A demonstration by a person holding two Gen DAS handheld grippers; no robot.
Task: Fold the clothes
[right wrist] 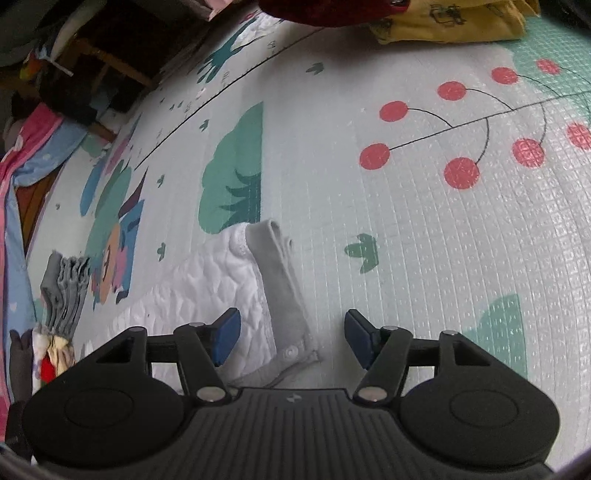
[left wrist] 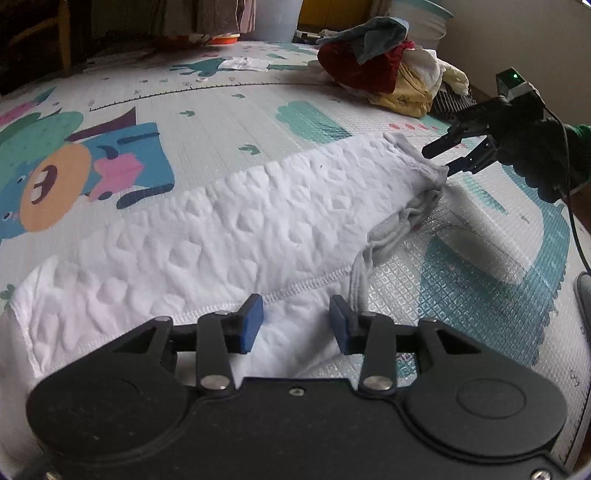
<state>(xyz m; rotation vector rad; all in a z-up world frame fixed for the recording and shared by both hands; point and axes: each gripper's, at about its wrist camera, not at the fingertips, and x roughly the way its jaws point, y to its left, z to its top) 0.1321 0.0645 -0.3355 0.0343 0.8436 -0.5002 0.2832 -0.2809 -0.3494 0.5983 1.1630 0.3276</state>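
A white quilted garment (left wrist: 229, 229) lies folded into a long strip on the play mat (left wrist: 236, 110). Its grey ribbed band (left wrist: 419, 166) is at the far right end. My left gripper (left wrist: 296, 323) hovers open over the near hem, its blue pads apart with white cloth showing between them. My right gripper (left wrist: 439, 160), held by a gloved hand, stands open at the grey band. In the right wrist view the grey band (right wrist: 284, 291) with a snap button runs between the pads of the right gripper (right wrist: 291, 338), and the white quilted garment (right wrist: 207, 288) lies to its left. The pads do not press on it.
A pile of unfolded clothes (left wrist: 388, 70), red, yellow, white and blue-grey, sits at the far right of the mat. A stack of folded grey clothes (right wrist: 66, 291) stands at the mat's left edge. A pale bucket (left wrist: 277, 18) and dark furniture (right wrist: 110, 70) border the far side.
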